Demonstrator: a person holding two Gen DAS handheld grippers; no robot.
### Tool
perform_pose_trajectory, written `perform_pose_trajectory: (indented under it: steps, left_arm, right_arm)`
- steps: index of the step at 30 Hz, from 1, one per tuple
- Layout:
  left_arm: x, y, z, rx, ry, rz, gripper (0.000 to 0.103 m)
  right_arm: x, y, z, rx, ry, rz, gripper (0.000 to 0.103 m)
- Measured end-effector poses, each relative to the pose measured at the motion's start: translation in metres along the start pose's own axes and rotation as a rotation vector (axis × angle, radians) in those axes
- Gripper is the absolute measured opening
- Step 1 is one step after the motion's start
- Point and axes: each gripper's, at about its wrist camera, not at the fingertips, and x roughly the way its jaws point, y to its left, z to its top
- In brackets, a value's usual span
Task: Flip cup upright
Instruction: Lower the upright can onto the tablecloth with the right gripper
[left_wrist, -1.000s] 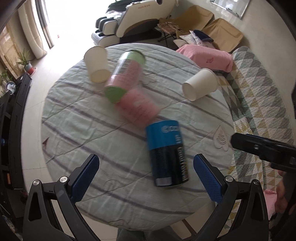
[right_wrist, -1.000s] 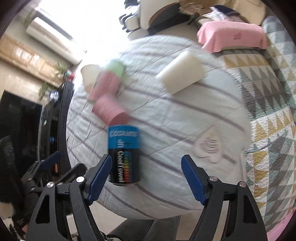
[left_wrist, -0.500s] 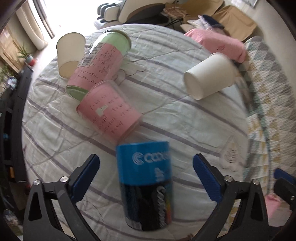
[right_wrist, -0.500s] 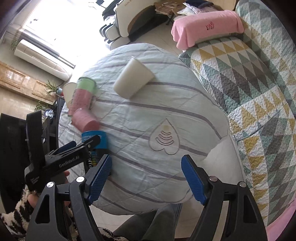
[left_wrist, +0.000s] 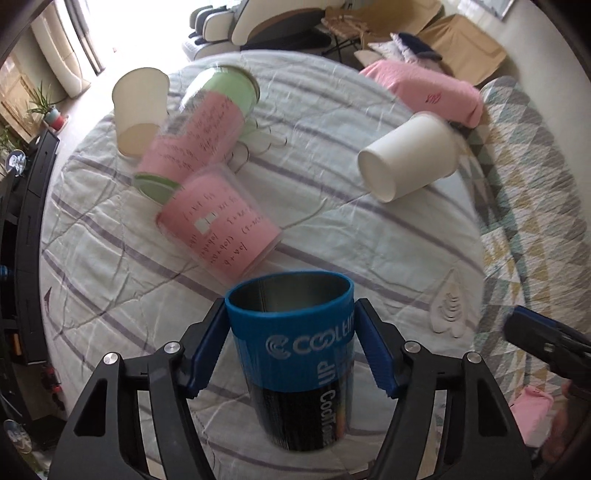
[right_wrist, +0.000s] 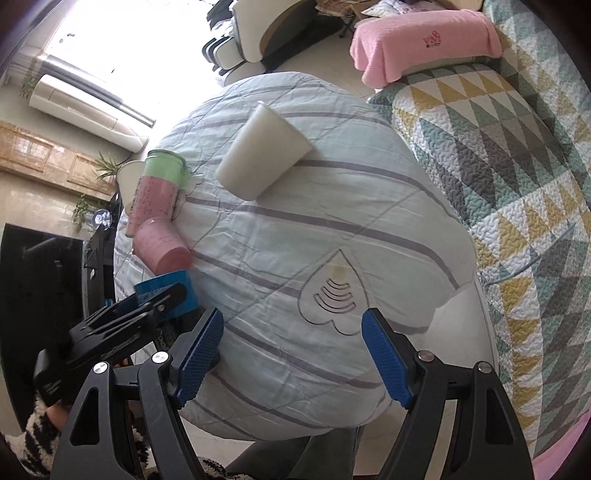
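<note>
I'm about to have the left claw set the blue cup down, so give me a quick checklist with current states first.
1. Left claw shut on the blue cup, a pad on each side: ok.
2. Cup mouth faces up, steel inside visible: ok.
3. Cup base touching the table: cannot tell, bottom blurred.
4. Clearance from the pink cup lying just beyond the rim: not ok, very close.
5. Right claw open, holding nothing, off to the side: ok.
6. White paper cup on its side, well away: ok.
</note>
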Motion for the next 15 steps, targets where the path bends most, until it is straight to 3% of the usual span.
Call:
perform_pose_trajectory:
  steps: [12, 15]
  left_arm:
    - [-0.044, -0.005, -0.021, 0.066, -0.086, -0.006, 0.068]
    - [-0.037, -0.007, -0.031, 0.086, -0.063, -0.007, 0.068]
  right_arm:
    - [-0.004, 0.027, -0.003, -0.041, -0.007, 0.012, 0.079]
    - [-0.004, 0.029, -0.007, -0.042, -0.003, 0.006, 0.079]
